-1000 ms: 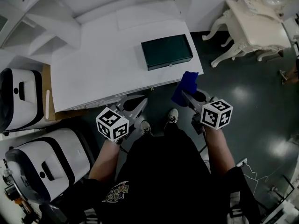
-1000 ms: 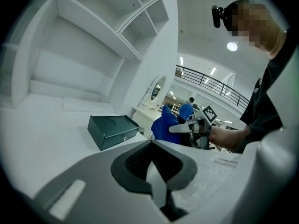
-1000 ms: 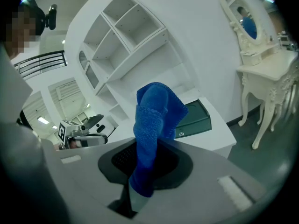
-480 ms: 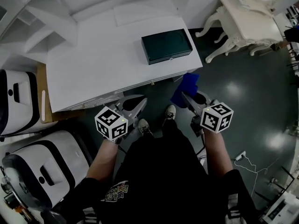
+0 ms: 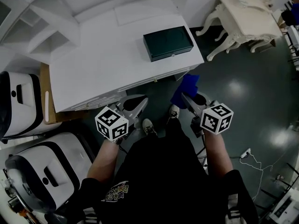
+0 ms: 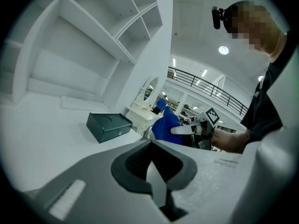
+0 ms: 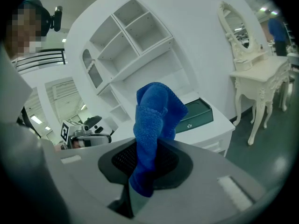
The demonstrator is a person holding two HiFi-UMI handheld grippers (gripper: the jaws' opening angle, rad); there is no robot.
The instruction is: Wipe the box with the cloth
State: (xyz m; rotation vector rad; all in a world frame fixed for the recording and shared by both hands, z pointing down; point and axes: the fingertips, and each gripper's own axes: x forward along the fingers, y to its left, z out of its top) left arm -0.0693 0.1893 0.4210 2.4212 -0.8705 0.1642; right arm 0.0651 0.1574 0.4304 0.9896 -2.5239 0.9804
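1. The dark green box lies flat on the white worktop, close to its right edge and towards the front right corner. Its lid is down and its long side runs roughly along the front edge.
2. The right gripper is held off the worktop, just in front of the front right corner, over the dark floor. Its jaws are clamped on the blue cloth.
3. The cloth sticks out beyond the jaw tips in a bunched fold. It is well apart from the box and touches nothing on the worktop.
4. The left gripper is held in front of the front edge, left of the right one. Its jaws are together with nothing between them.
5. A cream carved table stands on the floor beyond the worktop's right edge.
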